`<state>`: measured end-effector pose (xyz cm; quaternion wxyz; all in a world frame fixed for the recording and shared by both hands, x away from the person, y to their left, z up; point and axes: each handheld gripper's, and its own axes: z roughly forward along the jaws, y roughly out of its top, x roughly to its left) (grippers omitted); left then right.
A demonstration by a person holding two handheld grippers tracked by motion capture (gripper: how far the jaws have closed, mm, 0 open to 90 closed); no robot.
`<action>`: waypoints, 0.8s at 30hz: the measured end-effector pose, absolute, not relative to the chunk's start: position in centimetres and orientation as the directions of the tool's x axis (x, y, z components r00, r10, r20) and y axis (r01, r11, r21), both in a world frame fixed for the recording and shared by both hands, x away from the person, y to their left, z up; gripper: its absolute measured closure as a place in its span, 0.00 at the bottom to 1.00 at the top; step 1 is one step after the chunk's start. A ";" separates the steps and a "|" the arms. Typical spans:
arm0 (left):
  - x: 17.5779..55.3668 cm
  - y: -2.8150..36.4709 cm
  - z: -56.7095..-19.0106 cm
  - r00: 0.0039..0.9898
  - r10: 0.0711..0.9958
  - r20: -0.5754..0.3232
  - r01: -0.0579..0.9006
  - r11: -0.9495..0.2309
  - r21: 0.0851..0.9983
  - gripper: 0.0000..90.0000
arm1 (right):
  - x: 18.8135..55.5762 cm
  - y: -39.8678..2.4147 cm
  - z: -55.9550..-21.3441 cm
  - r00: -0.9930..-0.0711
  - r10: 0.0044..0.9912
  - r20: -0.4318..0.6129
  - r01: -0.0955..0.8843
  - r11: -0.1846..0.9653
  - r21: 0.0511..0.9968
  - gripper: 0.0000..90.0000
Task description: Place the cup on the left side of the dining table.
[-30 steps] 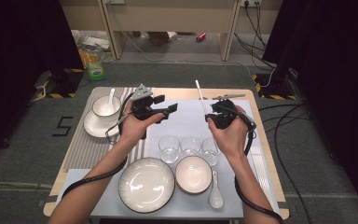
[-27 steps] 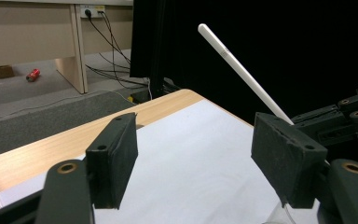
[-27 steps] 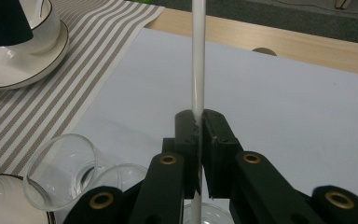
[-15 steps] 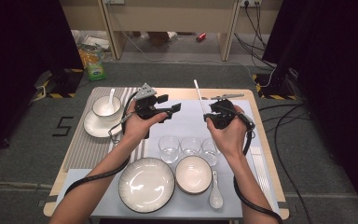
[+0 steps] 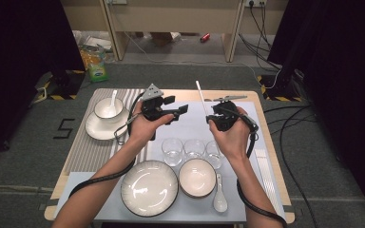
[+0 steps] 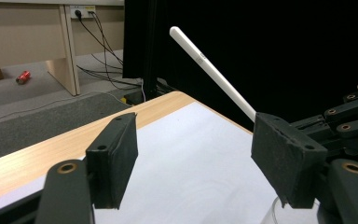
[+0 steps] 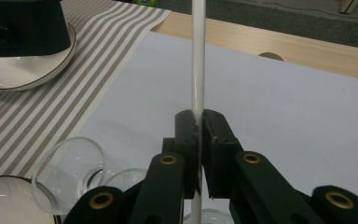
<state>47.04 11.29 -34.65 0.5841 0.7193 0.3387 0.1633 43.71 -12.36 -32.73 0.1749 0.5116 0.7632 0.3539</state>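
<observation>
White chopstick [image 5: 200,95] clamped between the closed fingers of the right gripper [image 5: 220,113], held above the far half of the bench [image 5: 247,97]. Stick projects up and away from the fingers; in the right gripper view it [image 7: 198,56] runs straight up from the pinch point [image 7: 199,128], its lower end passing down between the finger arms. Left gripper [image 5: 180,110] empty, fingers spread wide, held just to the left of the right gripper and facing it; in the left gripper view the chopstick [image 6: 212,70] shows slanting beyond its right finger [image 6: 286,158], apart from it. Both grippers are above the white mat [image 5: 190,126]. Three glasses [image 5: 172,151] stand in a row on the mat near the person. Plate [image 5: 149,187], bowl [image 5: 197,177] and spoon [image 5: 219,194] lie at the near edge. Cup on saucer [image 5: 105,118] rests on the striped mat [image 5: 88,152] at left.
</observation>
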 end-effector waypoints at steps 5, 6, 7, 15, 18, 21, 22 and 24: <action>47.1 11.1 -34.6 0.719 0.676 -0.161 0.298 -0.091 0.950 0.34 | 43.7 -12.3 -32.7 -0.418 0.903 0.097 0.656 0.227 0.720 0.95; 47.1 11.0 -34.6 0.720 0.675 -0.161 0.297 -0.090 0.951 0.34 | 43.7 -12.2 -32.7 -0.418 0.903 0.097 0.656 0.227 0.720 0.95; 47.1 11.0 -34.6 0.719 0.676 -0.162 0.297 -0.088 0.951 0.34 | 43.7 -12.2 -32.7 -0.419 0.903 0.098 0.656 0.226 0.720 0.95; 47.4 10.6 -34.4 0.721 0.673 -0.165 0.299 -0.086 0.950 0.34 | 43.7 -12.1 -32.8 -0.422 0.901 0.100 0.658 0.228 0.718 0.95; 47.5 10.5 -34.4 0.722 0.672 -0.166 0.300 -0.088 0.950 0.34 | 43.7 -11.9 -32.8 -0.420 0.901 0.103 0.661 0.226 0.716 0.95; 47.6 10.2 -34.4 0.722 0.671 -0.167 0.302 -0.089 0.949 0.34 | 43.7 -11.9 -32.9 -0.426 0.899 0.101 0.656 0.230 0.719 0.95; 47.6 10.2 -34.4 0.723 0.671 -0.166 0.302 -0.090 0.949 0.34 | 43.7 -11.9 -32.9 -0.426 0.899 0.101 0.656 0.230 0.719 0.95; 47.6 10.0 -34.4 0.723 0.670 -0.166 0.302 -0.091 0.949 0.34 | 43.7 -11.8 -32.8 -0.428 0.898 0.101 0.654 0.230 0.721 0.95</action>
